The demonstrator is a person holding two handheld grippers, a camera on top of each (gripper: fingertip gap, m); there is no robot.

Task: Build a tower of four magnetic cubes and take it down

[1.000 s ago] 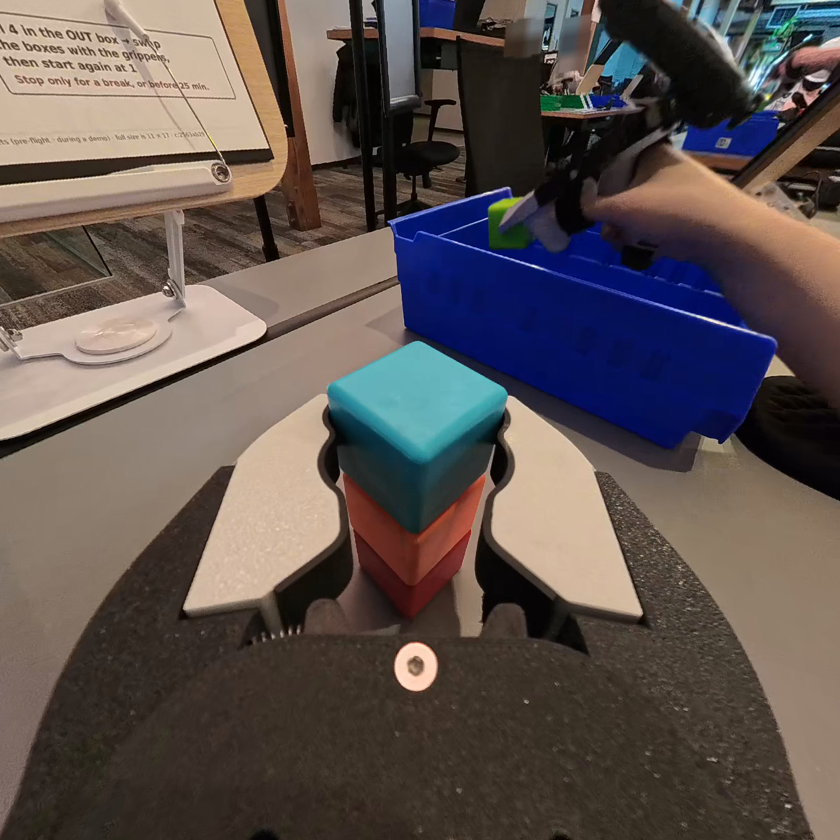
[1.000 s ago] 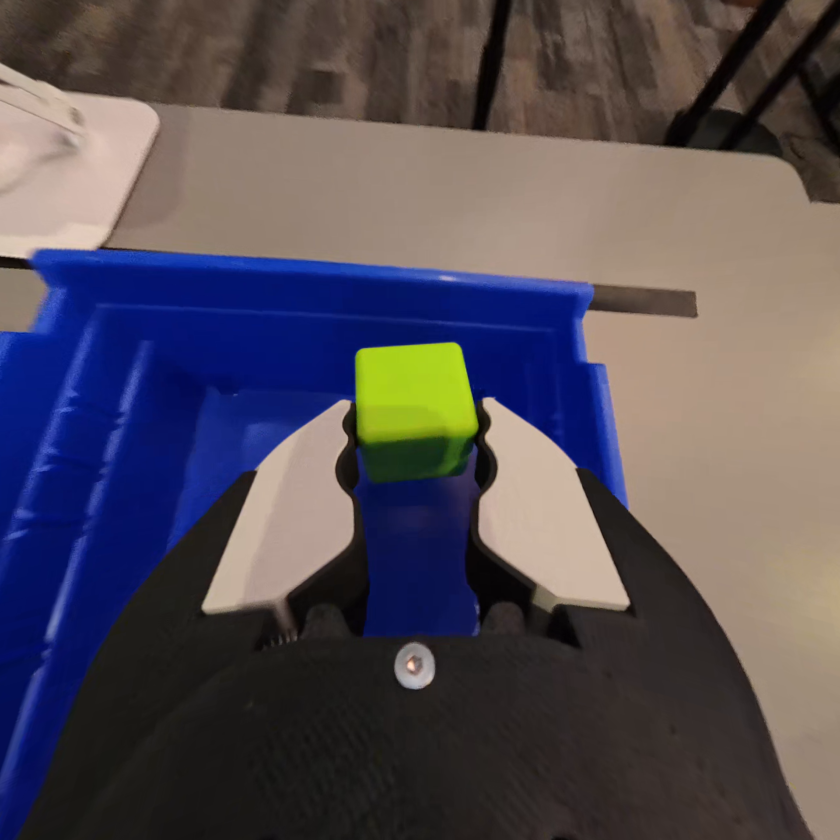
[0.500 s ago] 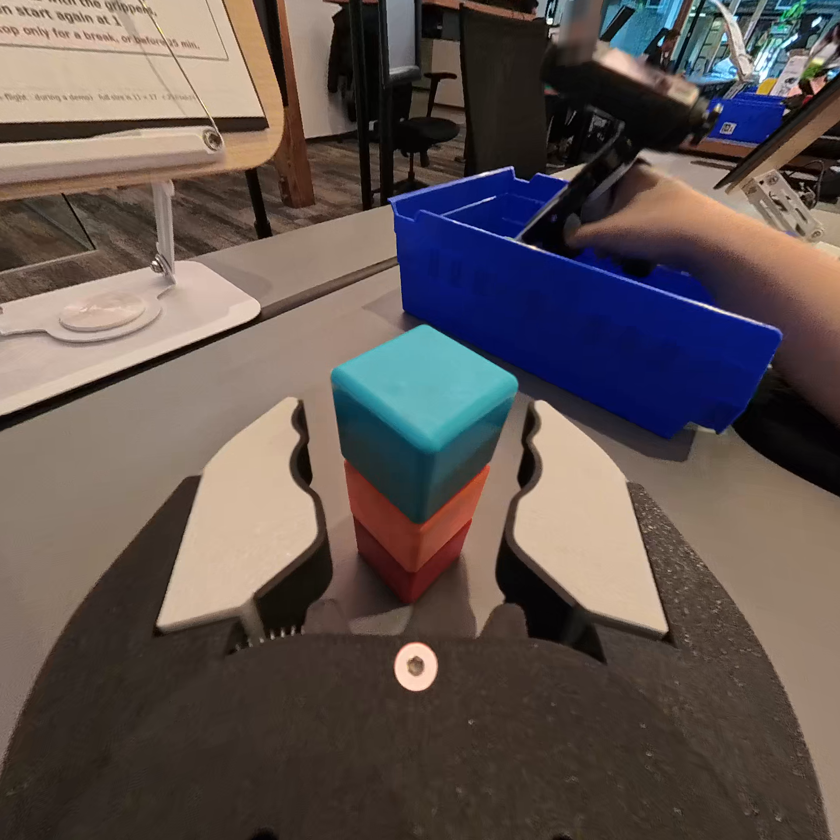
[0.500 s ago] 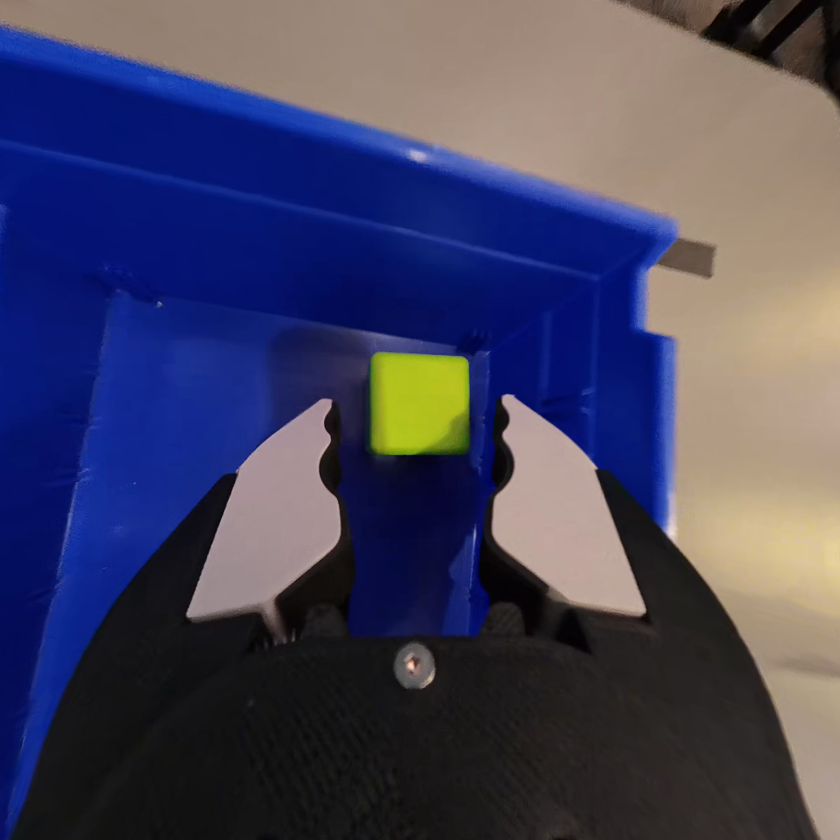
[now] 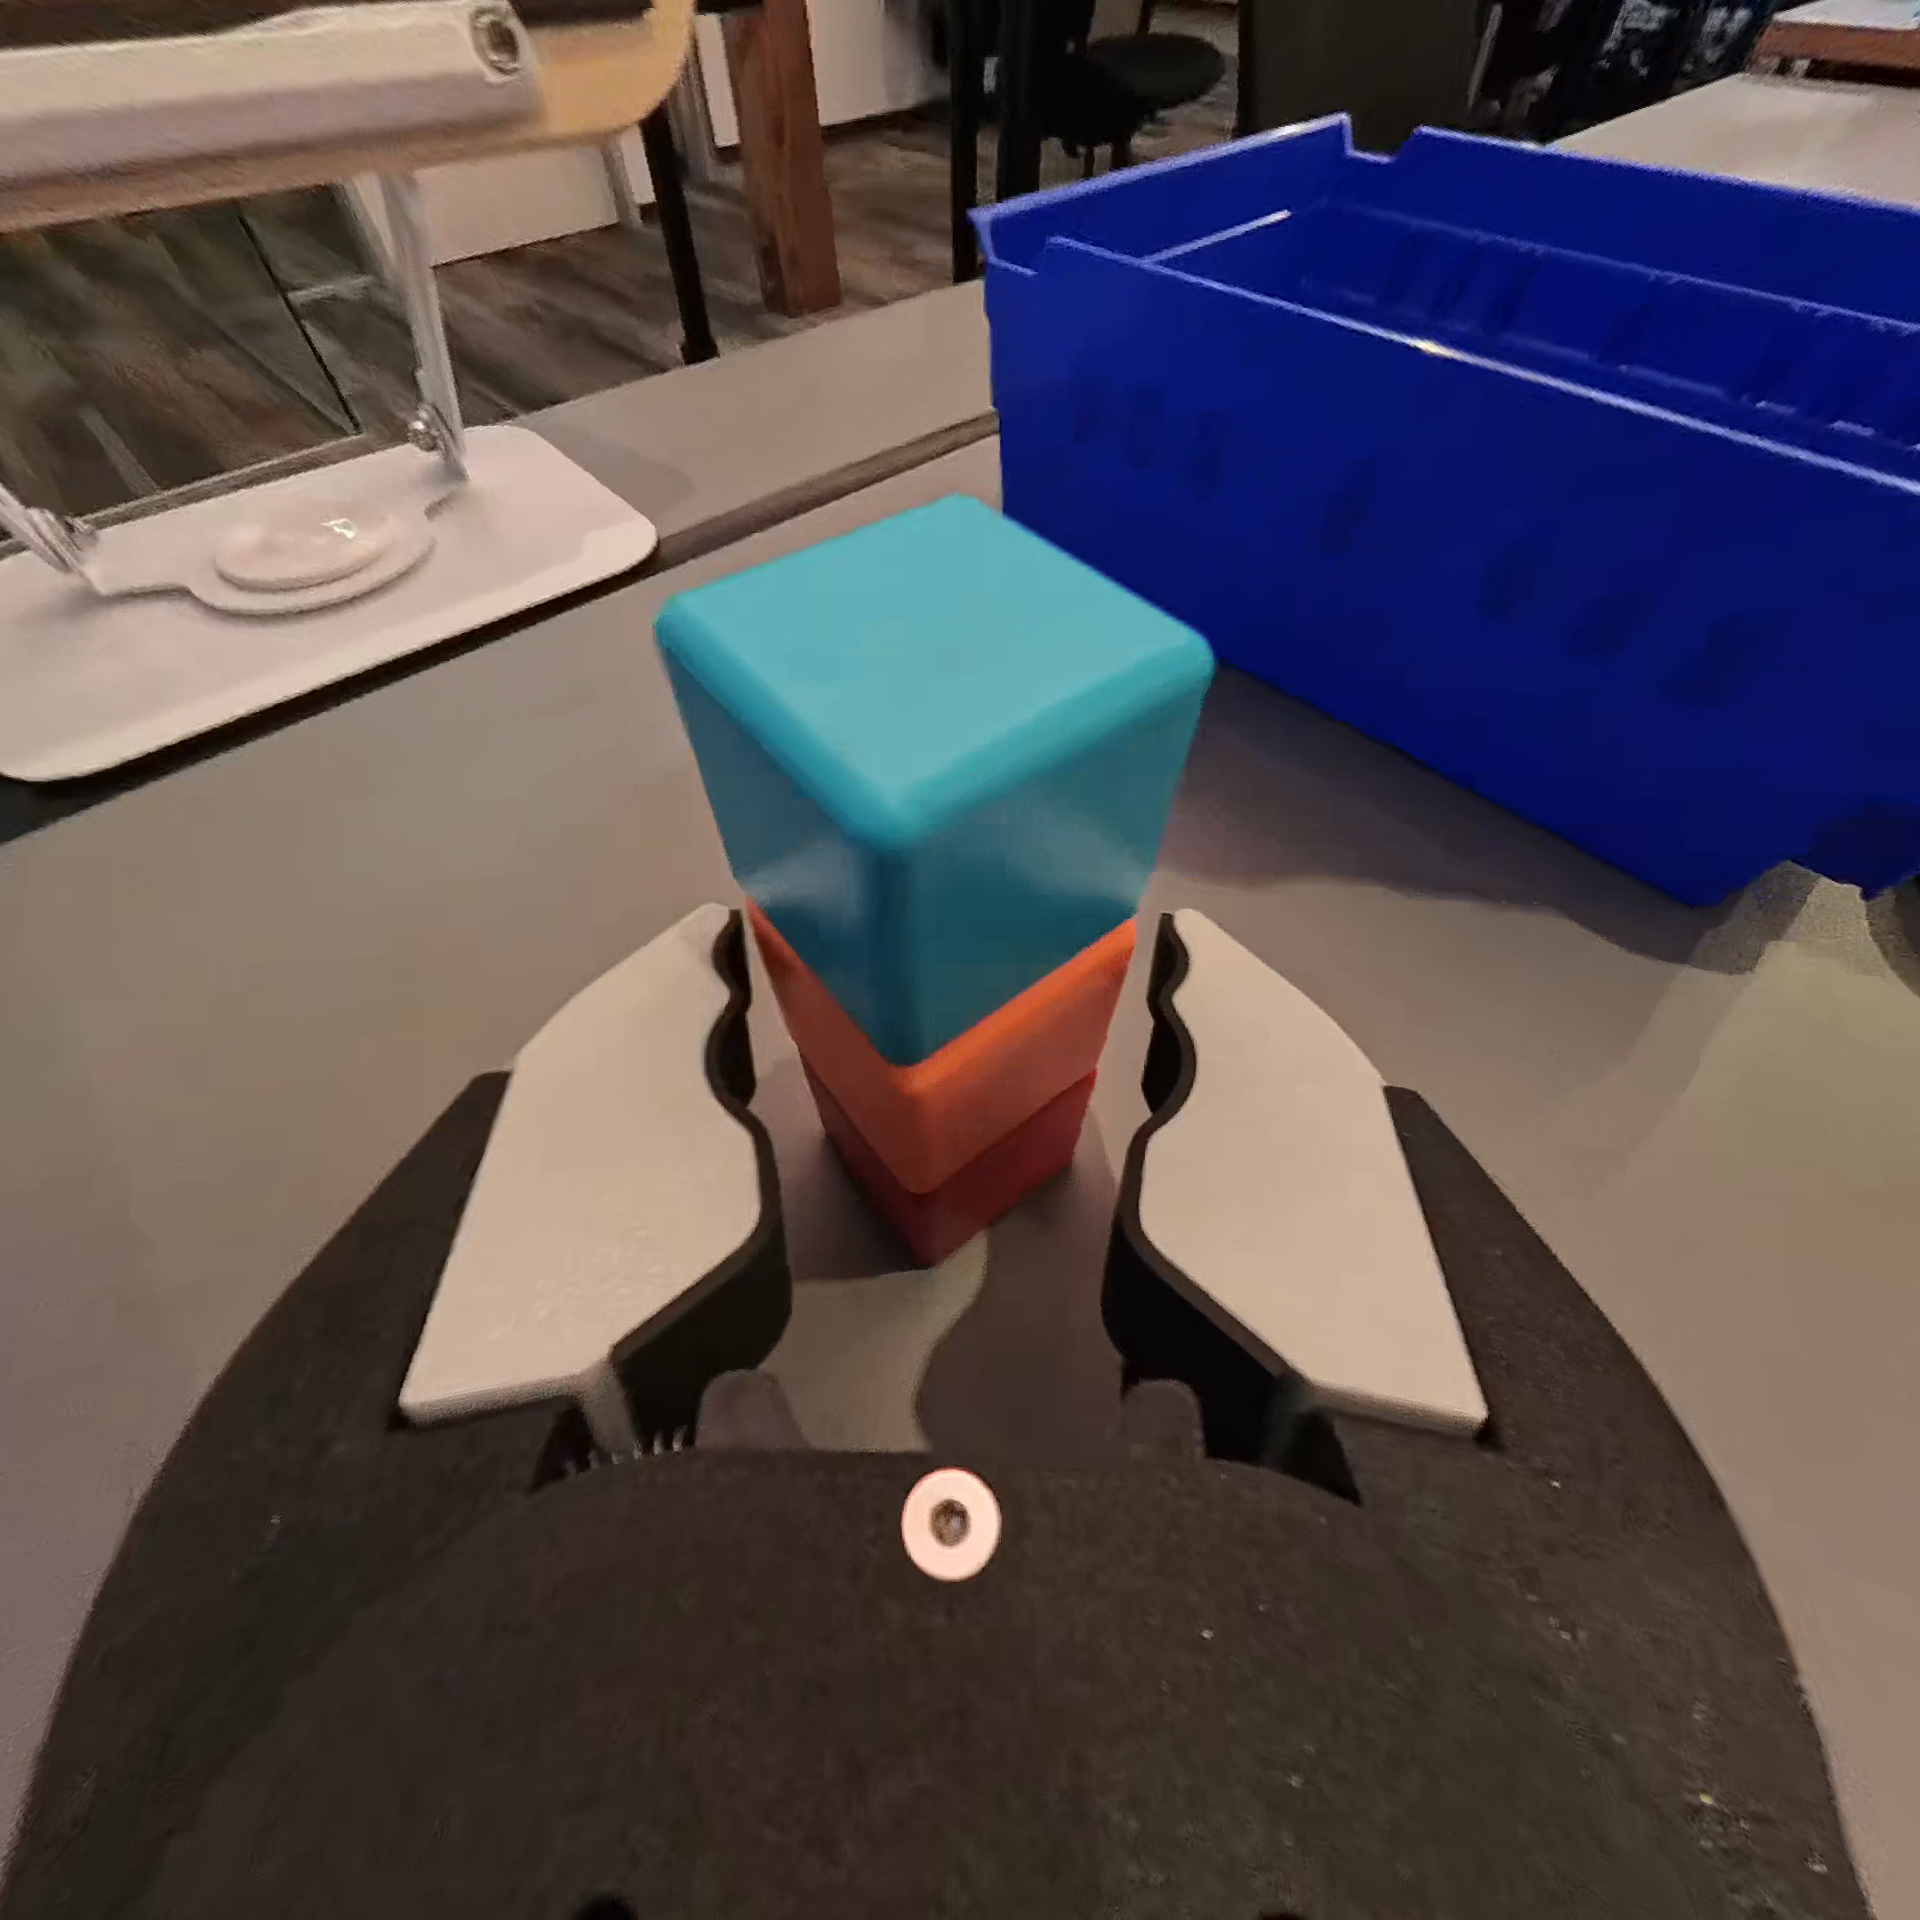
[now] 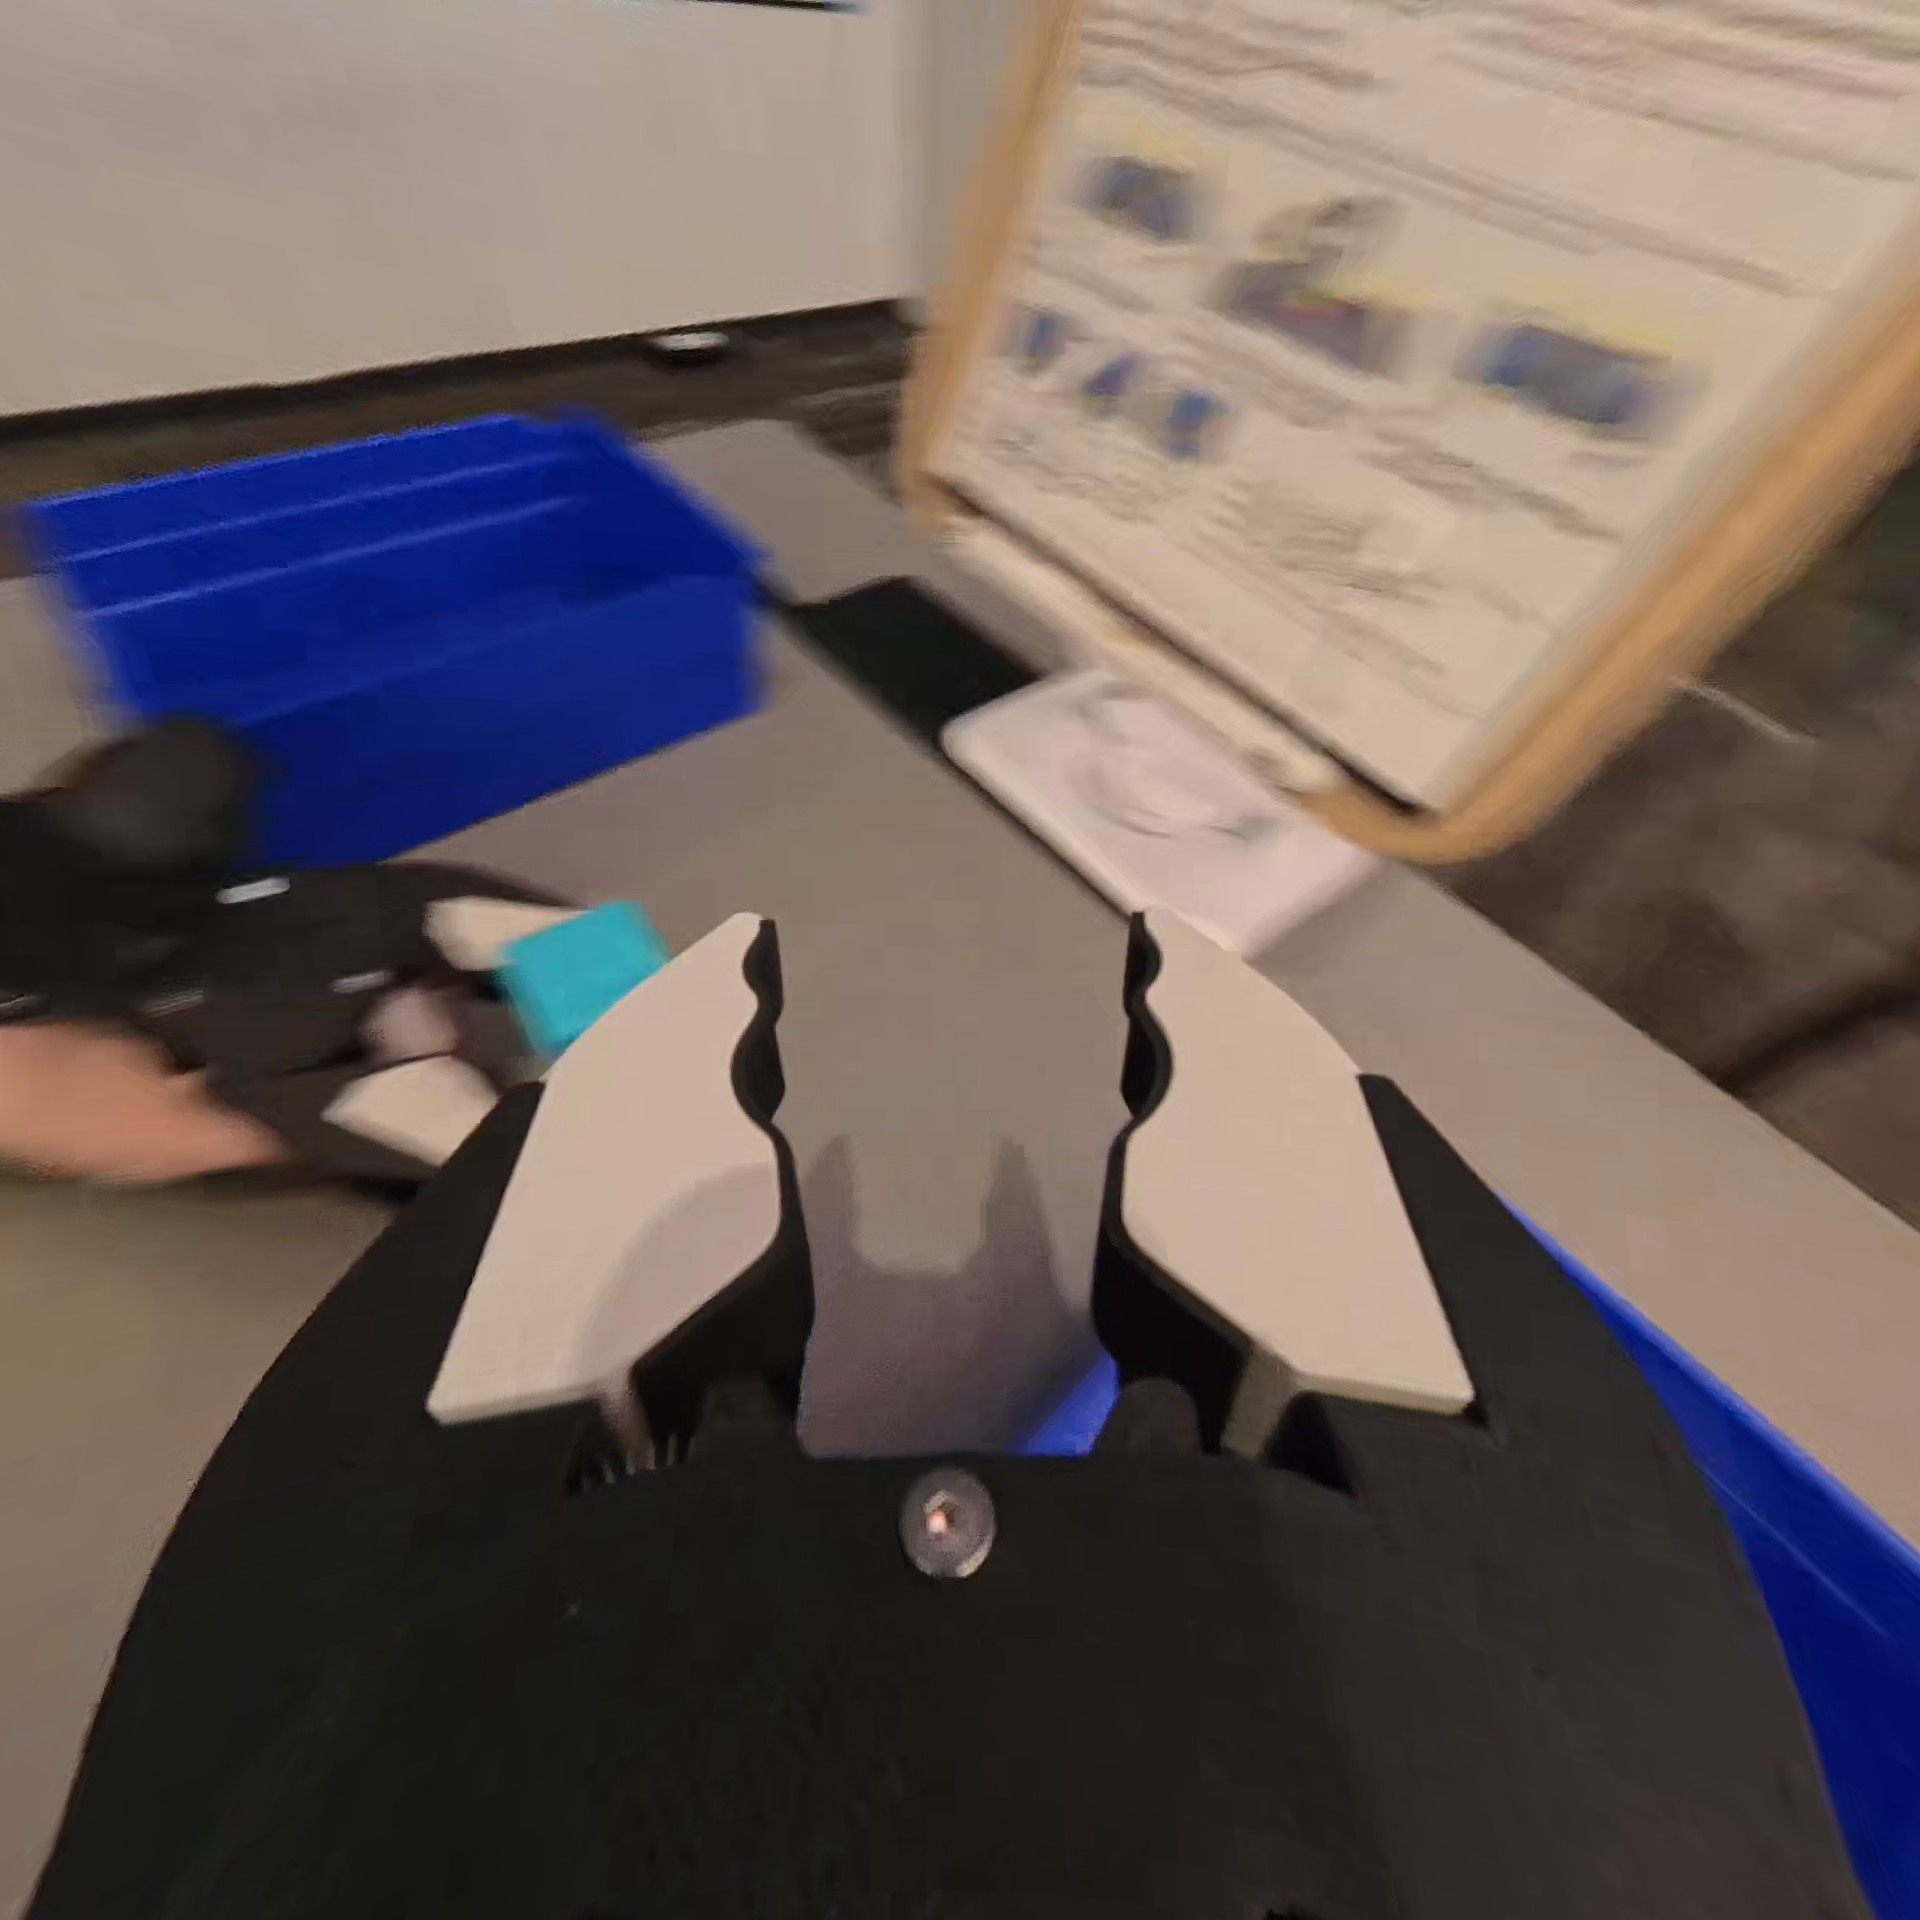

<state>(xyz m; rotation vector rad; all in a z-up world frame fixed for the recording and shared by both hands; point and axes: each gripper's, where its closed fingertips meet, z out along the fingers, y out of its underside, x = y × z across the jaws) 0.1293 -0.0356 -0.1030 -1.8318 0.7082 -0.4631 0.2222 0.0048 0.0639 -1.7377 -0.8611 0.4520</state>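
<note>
A stack of three smooth plastic cubes is seen standing on the grey desk (image 5: pixel 312 987) in the left wrist view: a teal cube (image 5: pixel 935 727) on top, an orange cube (image 5: pixel 966 1081) under it and a dark red cube (image 5: pixel 956 1184) at the bottom, resting on the desk. The stack is flanked by the left gripper (image 5: pixel 943 966), whose jaws are spread apart; a gap is visible between each light grey finger and the cubes, so nothing is gripped. The fingertips are level with the orange cube, while the teal cube rises above them.

A blue plastic bin (image 5: pixel 1455 488) with ribbed inner walls is set on the desk just behind and to the right of the stack, apart from it. To the left, a white stand base (image 5: pixel 312 582) with a metal arm is seen, carrying a wooden-edged board (image 5: pixel 582 94).

In the blurred right wrist view, the right gripper (image 6: pixel 951 977) is held above the desk with its jaws released and nothing between them; only bare desk surface is seen in the gap. Farther off on the left, the left gripper and the teal cube (image 6: pixel 577 971) are seen, with a hand (image 6: pixel 94 1107) behind them. A second blue bin (image 6: pixel 416 623) lies beyond, and a wooden-framed sheet of printed pages (image 6: pixel 1403 312) is propped at the right. Part of a blue rim (image 6: pixel 1766 1455) shows beside the right gripper's body.
</note>
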